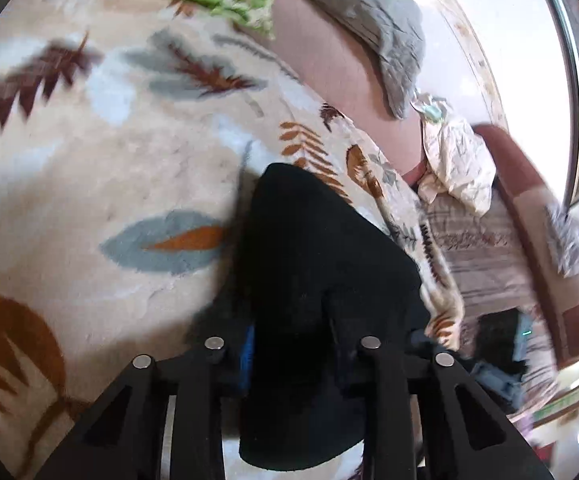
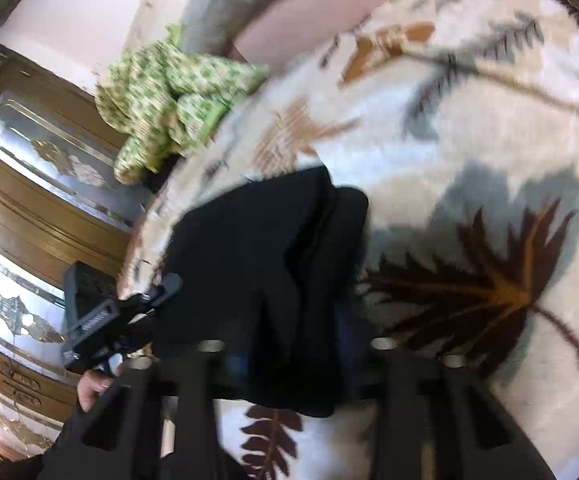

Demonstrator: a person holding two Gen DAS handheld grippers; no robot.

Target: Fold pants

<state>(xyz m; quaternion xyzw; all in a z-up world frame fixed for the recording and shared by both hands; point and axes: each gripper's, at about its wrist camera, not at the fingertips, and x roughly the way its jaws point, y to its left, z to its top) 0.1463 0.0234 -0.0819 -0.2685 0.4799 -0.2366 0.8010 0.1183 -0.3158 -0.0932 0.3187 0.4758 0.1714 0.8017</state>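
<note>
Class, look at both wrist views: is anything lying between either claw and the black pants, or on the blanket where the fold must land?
Nothing visible. The black pants run straight into the left claw and the right claw. The green cloth lies apart at the leaf-patterned blanket's far edge.

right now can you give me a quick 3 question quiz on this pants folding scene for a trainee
1. True or false: the black pants hang between the fingers of the left gripper above a leaf-patterned blanket.
2. Multiple choice: the crumpled cloth near the blanket's edge in the right wrist view is (a) red striped, (b) green and cream patterned, (c) plain blue.
3. Fill in: in the right wrist view, the other device gripping the pants' far edge is the ____ gripper.

Key
1. True.
2. b.
3. left; the right gripper is the one the view looks along.
</note>
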